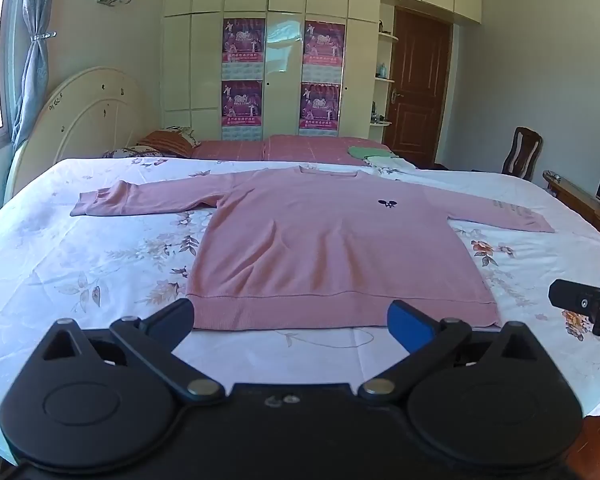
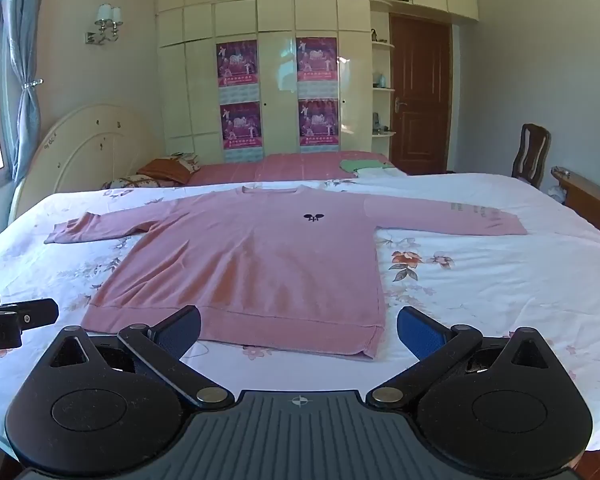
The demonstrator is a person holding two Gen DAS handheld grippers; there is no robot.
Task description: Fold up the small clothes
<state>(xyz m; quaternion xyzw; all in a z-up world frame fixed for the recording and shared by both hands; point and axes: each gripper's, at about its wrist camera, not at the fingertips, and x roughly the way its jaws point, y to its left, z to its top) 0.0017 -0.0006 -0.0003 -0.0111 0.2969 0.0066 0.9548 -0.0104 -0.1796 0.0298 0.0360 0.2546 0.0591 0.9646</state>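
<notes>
A wide bed with a white floral sheet is filling most of both views, its near edge running just under the 2 claws. A cream wardrobe carrying 4 purple posters is standing behind the bed's far edge, with a brown door to its right. Toward the far edge a red checked cover is lying across the bed, and a small green garment is sitting on its right part.

A pink long-sleeved sweater is lying flat, front up, in the middle of the bed, collar toward the far edge and ribbed hem close to the near edge. Both sleeves are stretching sideways toward the left and right edges. A small dark emblem is showing on its chest; some print on the right sleeve is possibly lettering, too blurred to read.

The left claw is hovering over the near edge with jaws spread wide, gripping nothing, the hem just beyond its tips. The right claw is likewise standing wide and empty, facing the hem's right corner.
</notes>
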